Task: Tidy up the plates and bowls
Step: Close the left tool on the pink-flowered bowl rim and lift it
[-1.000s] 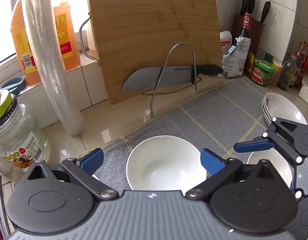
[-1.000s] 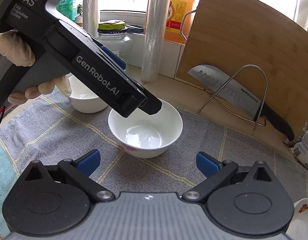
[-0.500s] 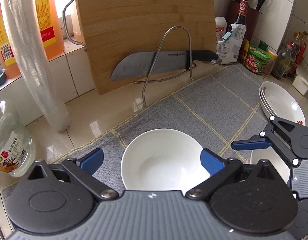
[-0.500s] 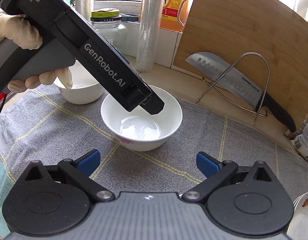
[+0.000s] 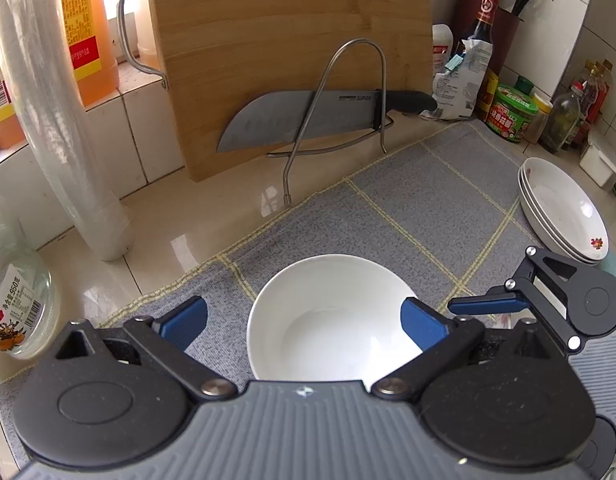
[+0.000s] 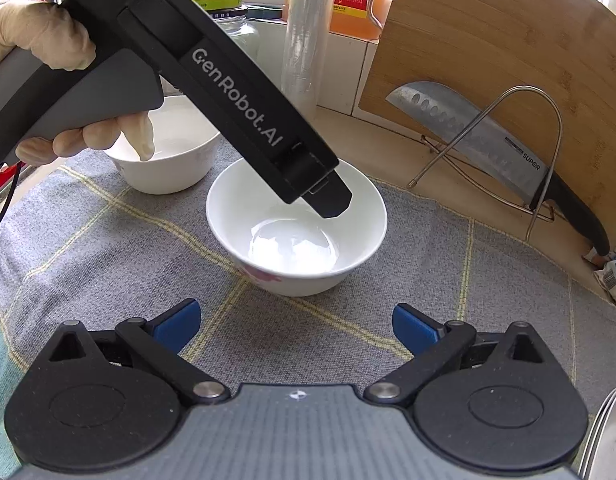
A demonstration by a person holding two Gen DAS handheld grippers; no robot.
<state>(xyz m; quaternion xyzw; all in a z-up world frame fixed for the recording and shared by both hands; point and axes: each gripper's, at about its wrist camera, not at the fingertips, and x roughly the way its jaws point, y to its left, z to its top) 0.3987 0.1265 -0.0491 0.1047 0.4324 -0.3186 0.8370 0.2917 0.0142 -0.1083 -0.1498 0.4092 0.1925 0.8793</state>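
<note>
Home kitchen: tiled surface [image 5: 227, 208] bearing upright cutting board [image 5: 283, 40], knife [image 5: 308, 118] racked before it, condiment bottles [image 5: 564, 116] to its right.

Left gripper [image 5: 303, 320]: I am holding it pitched downward, jaws standing wide apart, blue pads [image 5: 185, 318] facing each other with nothing clamped between them. Its black body is slanting down from upper left in the right wrist view. Left hand [image 6: 47, 80]: gloved, wrapping around the grey handle, fingers curling beneath. Right gripper [image 6: 295, 326]: I am keeping it level and low, jaws spread wide, gripping nothing; one blue finger is showing at the right edge of the left wrist view.
</note>
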